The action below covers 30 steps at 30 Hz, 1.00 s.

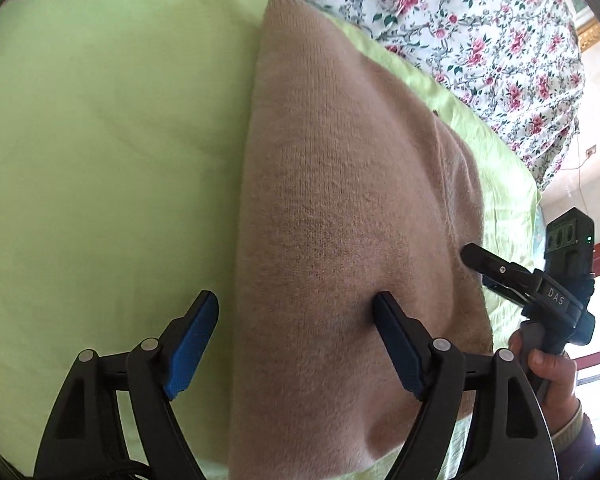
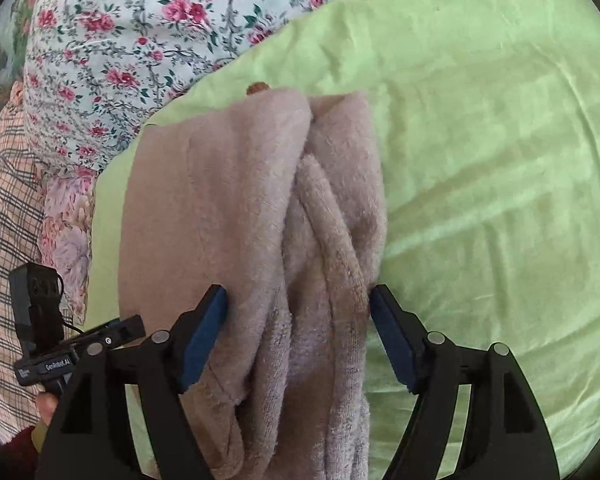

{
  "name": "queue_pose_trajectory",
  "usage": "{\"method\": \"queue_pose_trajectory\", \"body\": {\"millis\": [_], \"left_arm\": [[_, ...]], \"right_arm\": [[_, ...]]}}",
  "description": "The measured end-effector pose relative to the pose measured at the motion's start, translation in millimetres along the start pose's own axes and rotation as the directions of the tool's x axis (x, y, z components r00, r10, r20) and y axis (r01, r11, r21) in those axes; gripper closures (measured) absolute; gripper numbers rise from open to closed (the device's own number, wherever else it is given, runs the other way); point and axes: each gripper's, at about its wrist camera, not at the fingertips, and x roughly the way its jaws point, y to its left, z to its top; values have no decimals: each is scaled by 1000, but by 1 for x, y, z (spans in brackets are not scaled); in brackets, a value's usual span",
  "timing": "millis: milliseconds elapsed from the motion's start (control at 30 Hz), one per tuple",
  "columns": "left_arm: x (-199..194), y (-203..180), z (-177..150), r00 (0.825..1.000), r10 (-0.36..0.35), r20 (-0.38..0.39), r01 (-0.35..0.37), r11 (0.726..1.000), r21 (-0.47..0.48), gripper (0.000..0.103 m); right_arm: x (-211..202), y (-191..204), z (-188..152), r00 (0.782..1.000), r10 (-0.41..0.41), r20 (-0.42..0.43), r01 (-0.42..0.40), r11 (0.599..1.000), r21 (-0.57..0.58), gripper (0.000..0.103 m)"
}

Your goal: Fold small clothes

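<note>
On a green sheet (image 1: pixel 100 140), a folded tan knit garment (image 1: pixel 340 184) lies lengthwise, stretching away from both cameras; the left gripper (image 1: pixel 296 340) and right gripper (image 2: pixel 296 332) stand spread, clamping nothing.

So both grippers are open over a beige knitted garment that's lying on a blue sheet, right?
Not quite: the sheet is light green, not blue, as both wrist views show. The rest holds: the left gripper and right gripper are open over the beige garment.
</note>
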Motion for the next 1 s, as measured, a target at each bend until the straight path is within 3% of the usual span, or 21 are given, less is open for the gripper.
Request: {"method": "queue_pose_trajectory", "body": {"millis": [233,300,367,400,533,733,833,1000], "left_arm": [[17,2,-1,997,-73,-32,72,996,-45,31],[18,0,-1,996,-81,-33,79,996,-44,36],[20,-2,-1,996,-87,-31,86,996,-28,43],[19,-4,-1,996,-88,-29,88,996,-21,49],[2,-10,-8,994,-112,9,112,994,11,65],[-52,-9,-31,991,-85,108,81,996,41,70],[-101,10,-51,983,-63,174,57,998,36,70],[-174,64,-93,966,24,258,-11,999,-51,70]], "right_arm": [[3,3,-8,995,102,10,-102,993,66,27],[4,7,-9,996,85,14,-85,995,53,27],[11,14,-12,1000,8,-26,-8,1000,1,36],[13,16,-13,999,-8,-36,8,1000,-10,47],[-1,31,-14,1000,-7,-25,6,999,-36,68],[-16,86,-20,998,54,-19,-56,985,-165,71],[-13,125,-18,990,134,-40,-139,965,-224,71],[33,201,-44,959,248,-138,-281,898,-337,71]]}}
